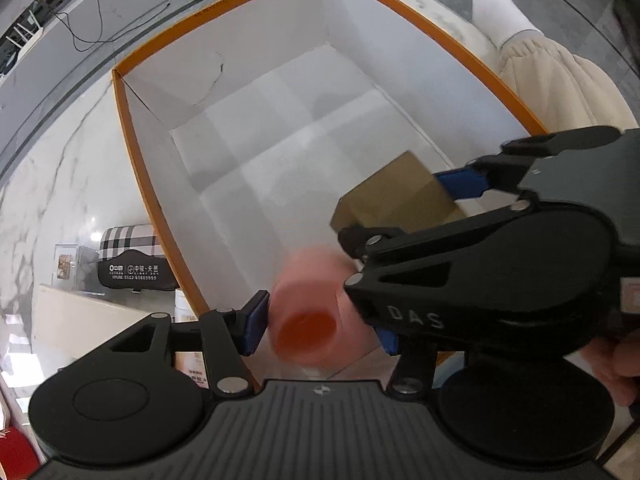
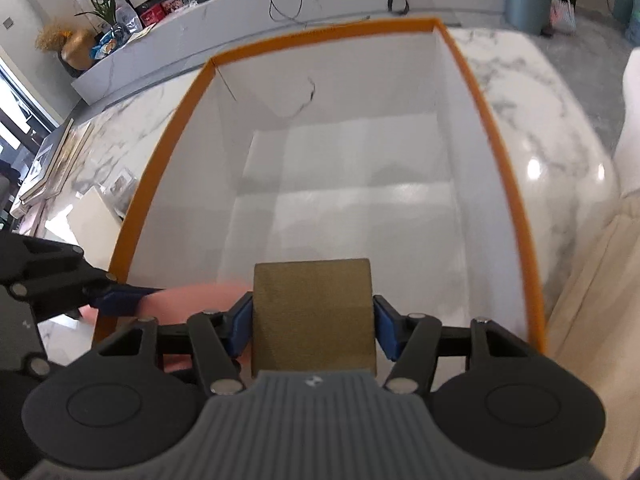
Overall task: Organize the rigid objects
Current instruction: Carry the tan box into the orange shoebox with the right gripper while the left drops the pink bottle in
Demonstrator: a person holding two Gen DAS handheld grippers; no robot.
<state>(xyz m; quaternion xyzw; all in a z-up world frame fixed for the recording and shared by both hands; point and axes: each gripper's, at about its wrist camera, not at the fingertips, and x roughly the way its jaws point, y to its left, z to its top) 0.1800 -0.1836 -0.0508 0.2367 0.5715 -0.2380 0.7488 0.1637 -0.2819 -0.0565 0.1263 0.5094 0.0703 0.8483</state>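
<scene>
A large white box with an orange rim (image 1: pixel 132 152) (image 2: pixel 520 216) lies open below both grippers. My left gripper (image 1: pixel 320 324) has a blurred pink cylinder (image 1: pixel 308 312) between its blue pads, over the box's near left corner; the blur hides whether the pads touch it. My right gripper (image 2: pixel 312 328) is shut on an olive-gold block (image 2: pixel 314 312) and holds it over the box's near end. The right gripper (image 1: pixel 404 216) and the gold block (image 1: pixel 400 196) also show in the left wrist view. The pink cylinder (image 2: pixel 192 300) shows at left in the right wrist view.
The box stands on a white marble table (image 2: pixel 540 120). A plaid case (image 1: pixel 128 256) and a cream box (image 1: pixel 92 324) lie left of the box. A person's leg in cream trousers (image 1: pixel 560 80) is at the right.
</scene>
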